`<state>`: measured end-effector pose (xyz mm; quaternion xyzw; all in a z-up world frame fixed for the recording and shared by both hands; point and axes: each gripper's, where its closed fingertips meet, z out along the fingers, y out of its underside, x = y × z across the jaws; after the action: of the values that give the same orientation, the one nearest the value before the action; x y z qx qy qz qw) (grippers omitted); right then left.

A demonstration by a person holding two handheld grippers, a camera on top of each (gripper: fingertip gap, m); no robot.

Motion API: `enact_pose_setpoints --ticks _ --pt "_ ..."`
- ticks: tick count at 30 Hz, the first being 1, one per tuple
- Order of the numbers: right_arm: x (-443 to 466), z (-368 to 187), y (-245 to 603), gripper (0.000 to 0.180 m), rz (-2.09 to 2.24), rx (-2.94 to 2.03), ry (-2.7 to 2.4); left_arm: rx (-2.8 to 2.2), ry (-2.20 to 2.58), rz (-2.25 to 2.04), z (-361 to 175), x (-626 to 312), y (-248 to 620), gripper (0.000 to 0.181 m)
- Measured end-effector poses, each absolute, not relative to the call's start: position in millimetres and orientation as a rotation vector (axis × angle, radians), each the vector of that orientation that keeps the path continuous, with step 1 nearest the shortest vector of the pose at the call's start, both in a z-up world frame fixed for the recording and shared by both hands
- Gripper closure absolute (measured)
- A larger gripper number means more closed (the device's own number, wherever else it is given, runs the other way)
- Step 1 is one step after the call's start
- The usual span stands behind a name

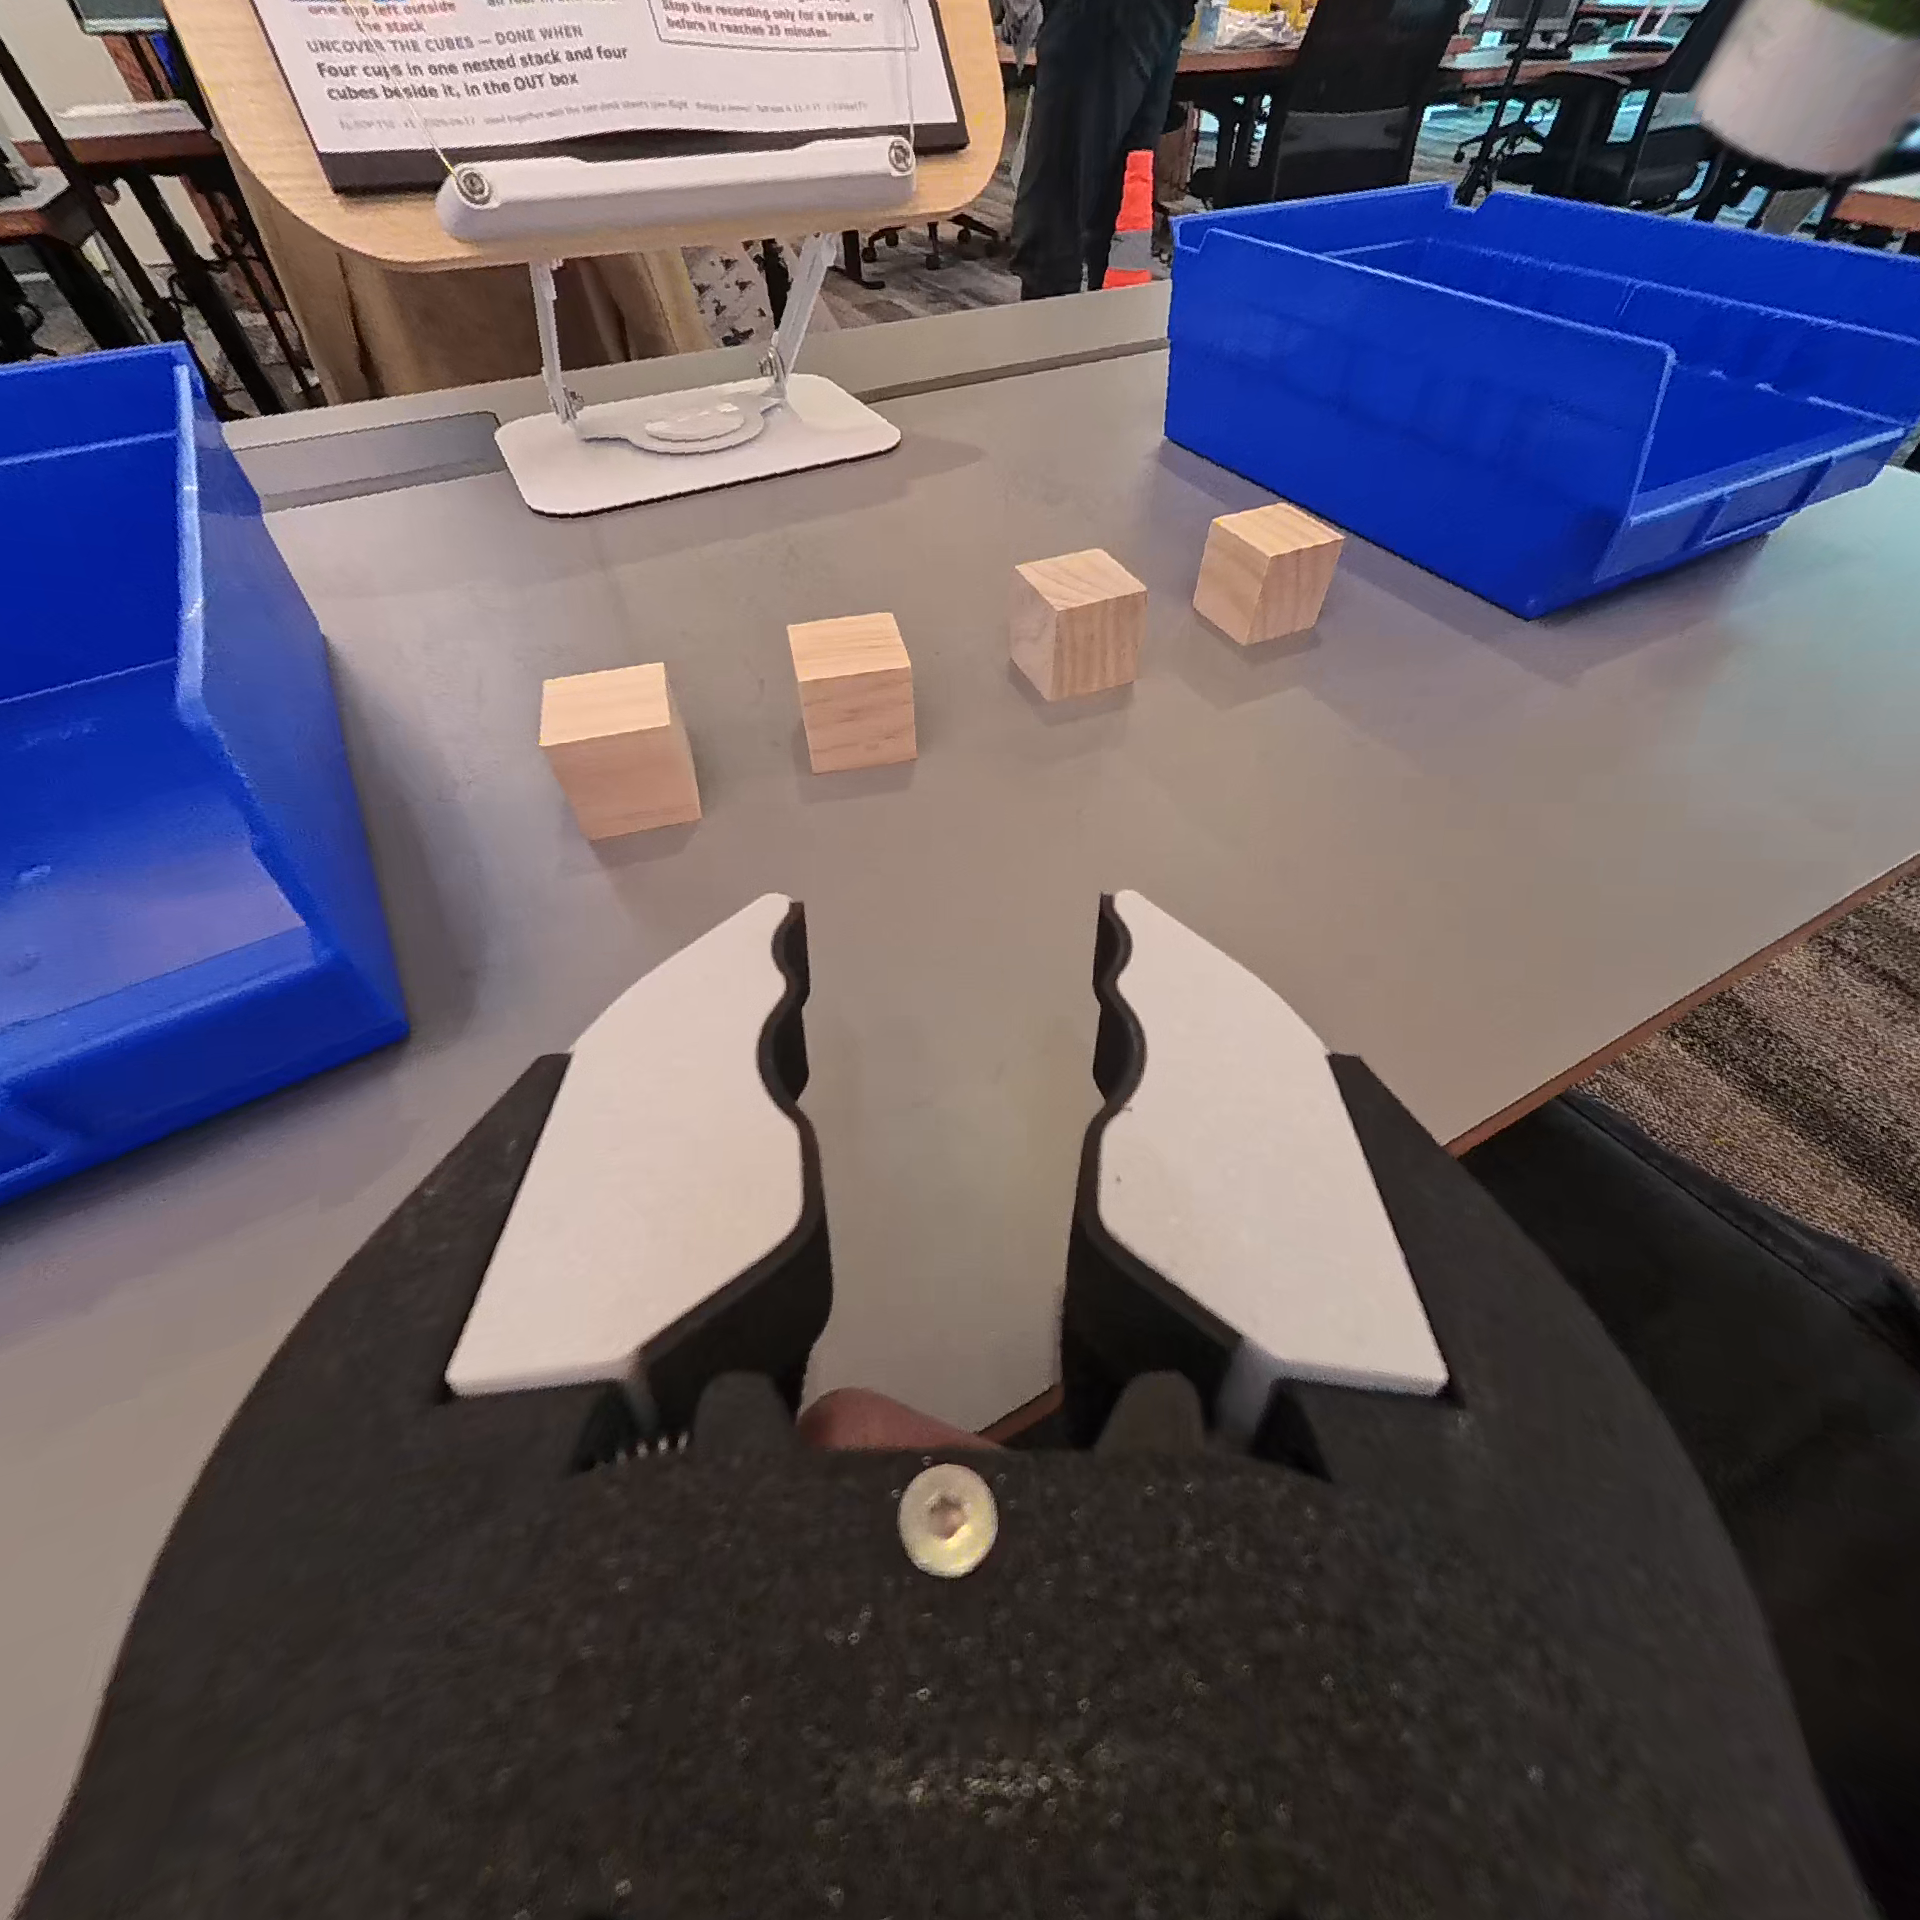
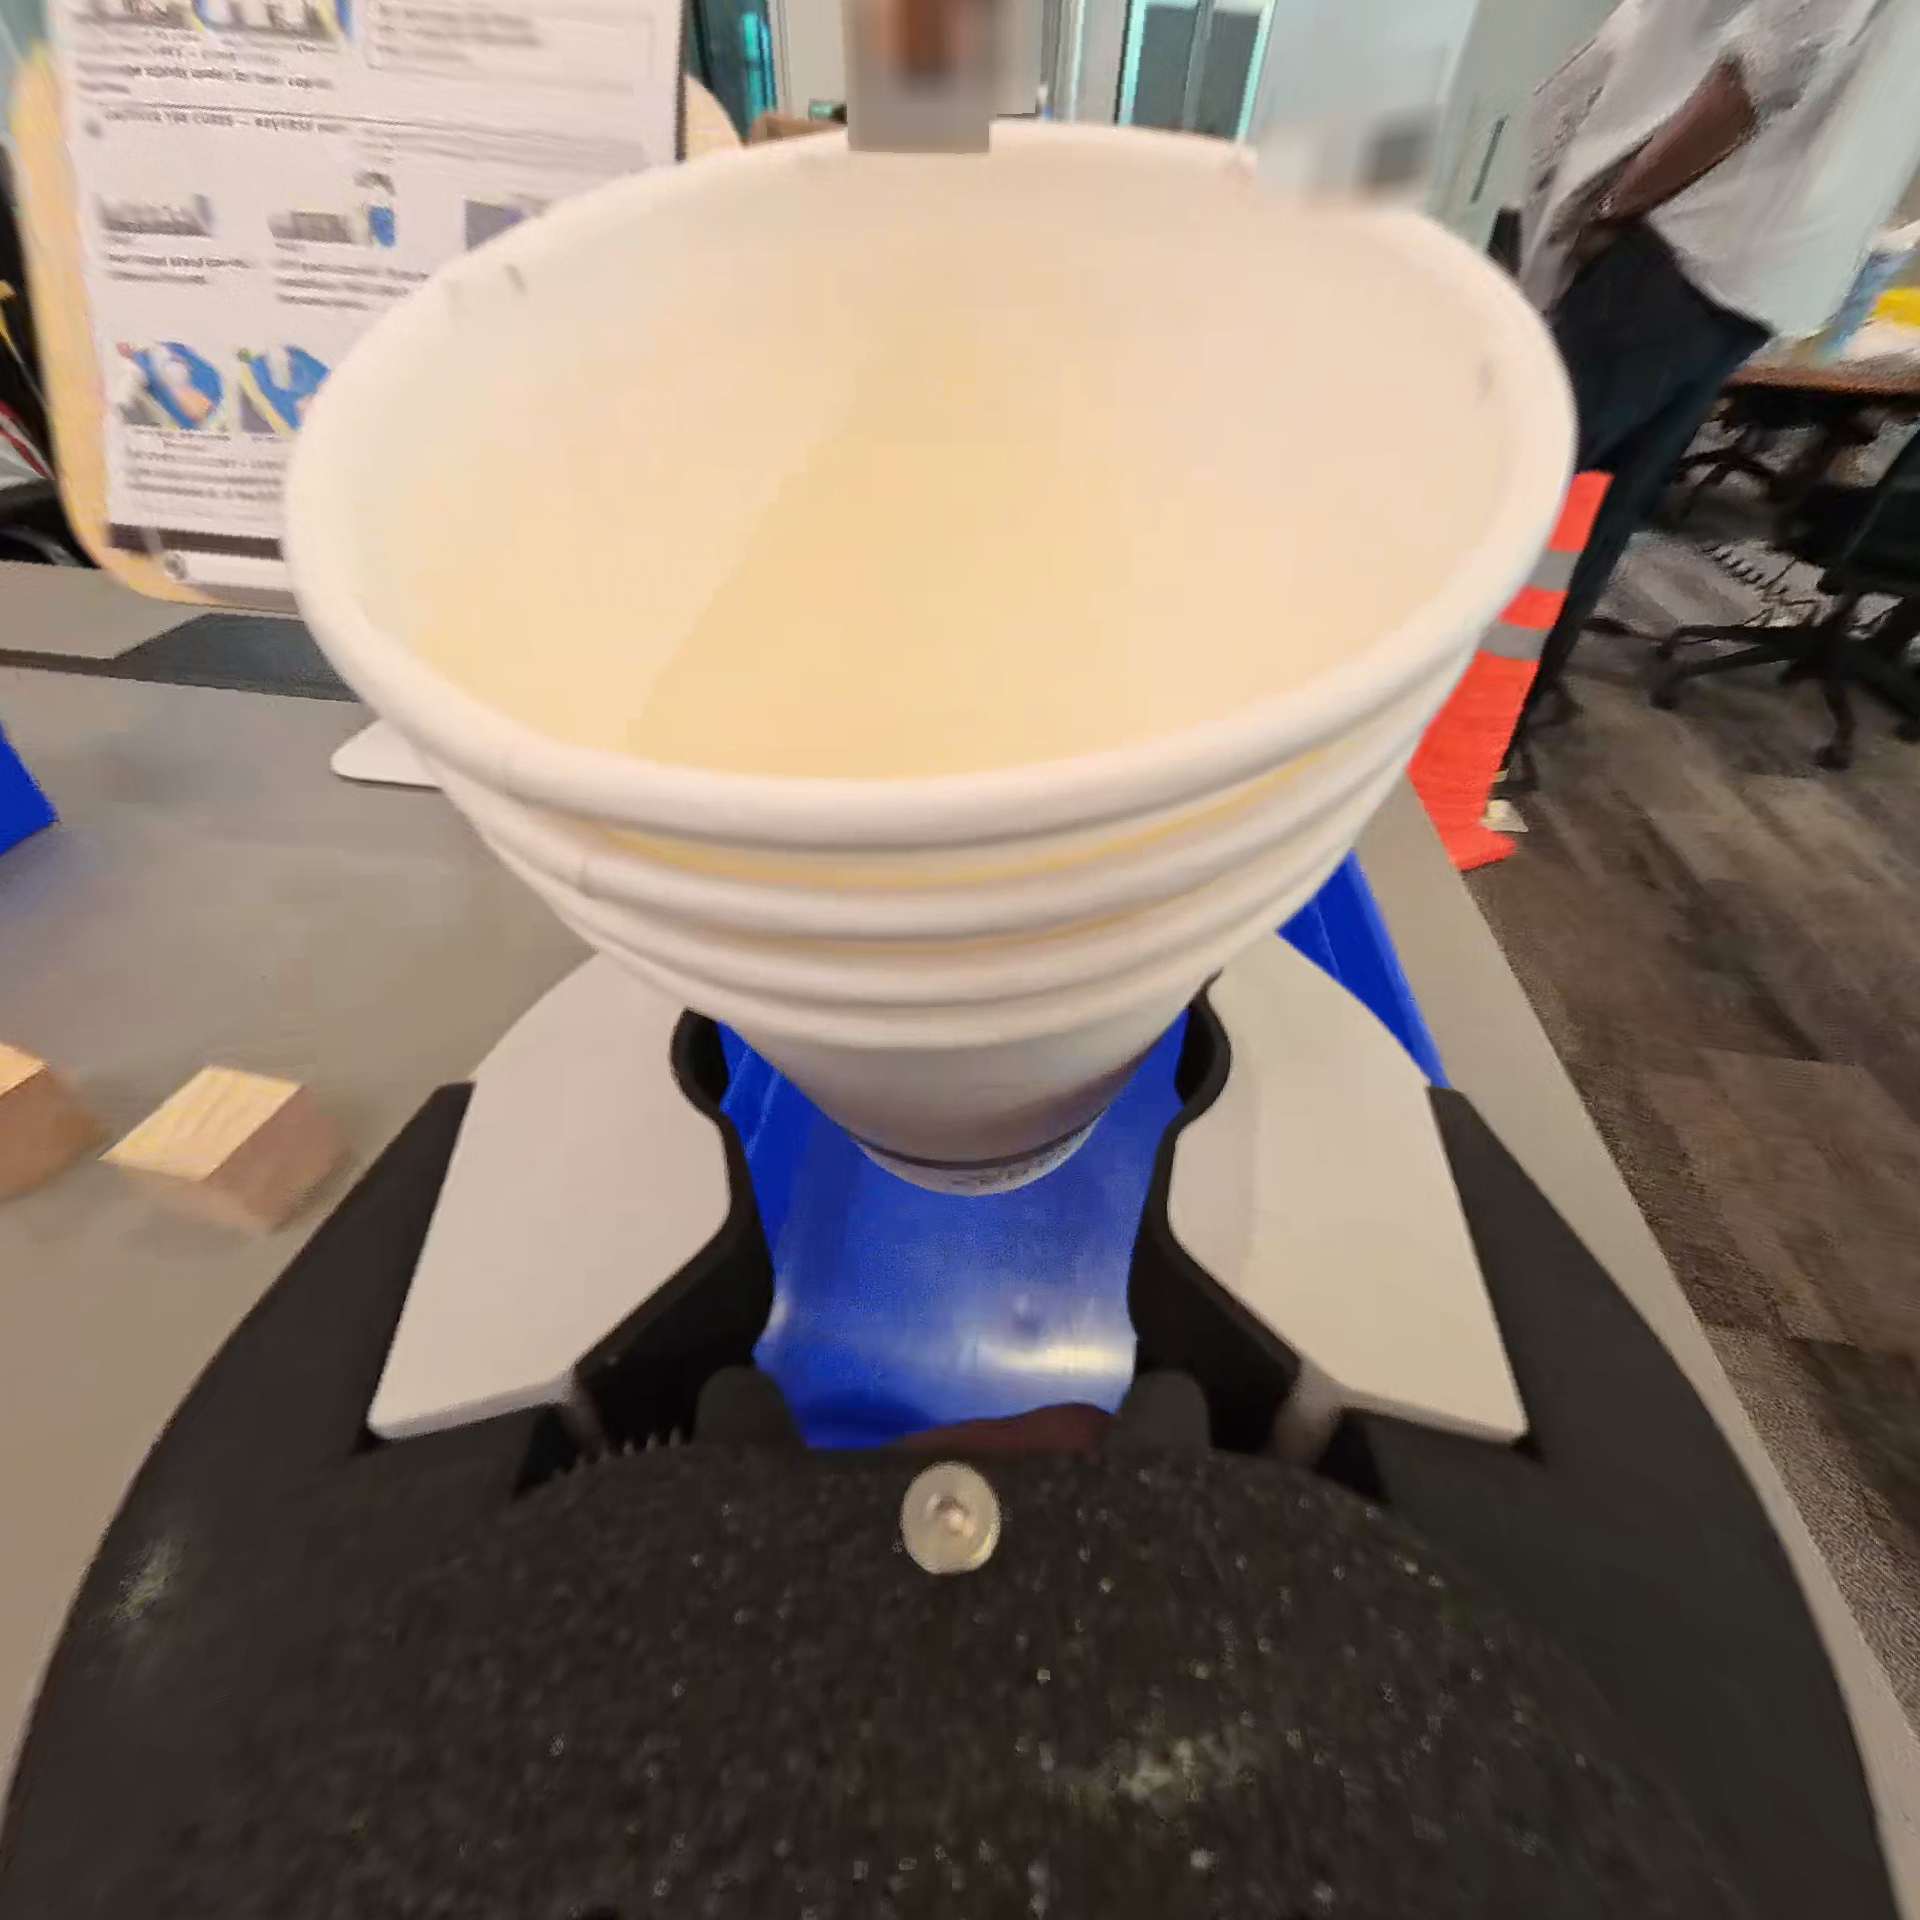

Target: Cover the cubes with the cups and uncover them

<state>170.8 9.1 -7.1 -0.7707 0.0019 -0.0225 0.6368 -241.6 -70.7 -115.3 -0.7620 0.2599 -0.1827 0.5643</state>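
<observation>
Several bare wooden cubes stand in a row on the grey table, from the nearest (image 1: 620, 748) to the farthest (image 1: 1265, 572). My left gripper (image 1: 948, 925) is open and empty, hovering above the table in front of the cubes. My right gripper (image 2: 951, 1049) is shut on the lower part of a nested stack of white paper cups (image 2: 935, 582), held upright with the mouth up, above a blue bin (image 2: 935, 1288). One cube (image 2: 223, 1143) shows at the left of the right wrist view. The cup stack (image 1: 1813, 88) shows blurred at the top right of the left wrist view.
A blue bin (image 1: 1538, 416) stands at the right, another blue bin (image 1: 156, 790) at the left. A white stand (image 1: 696, 436) holding an instruction sheet is at the back. The table edge (image 1: 1683, 997) runs at the right. An orange cone (image 2: 1507, 675) and a person (image 2: 1662, 260) are beyond the table.
</observation>
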Motion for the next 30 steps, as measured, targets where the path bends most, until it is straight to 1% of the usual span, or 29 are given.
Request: enact_pose_setpoints --ticks 2,6,9,13,16,22,30 --pt "184 -22 55 0.093 -0.023 -1.802 0.012 -1.8 0.616 -0.433 -118 -240 -71 0.128" --pt "203 -75 122 0.093 0.027 -1.943 0.033 -1.81 0.636 -0.432 -124 -237 -72 0.128" --pt "216 -111 149 0.093 0.027 -2.042 0.074 -1.799 0.655 -0.411 -124 -237 -73 0.129" --pt "223 -140 165 0.093 0.082 -2.107 0.128 -1.795 0.656 -0.395 -124 -240 -72 0.129" --pt "223 -151 168 0.092 0.116 -2.138 0.136 -1.808 0.651 -0.406 -127 -241 -70 0.129" --pt "222 -151 170 0.092 0.066 -2.126 0.089 -1.829 0.662 -0.423 -133 -237 -68 0.129" --pt "219 -159 162 0.091 0.062 -2.182 0.088 -1.809 0.684 -0.424 -129 -229 -70 0.129"
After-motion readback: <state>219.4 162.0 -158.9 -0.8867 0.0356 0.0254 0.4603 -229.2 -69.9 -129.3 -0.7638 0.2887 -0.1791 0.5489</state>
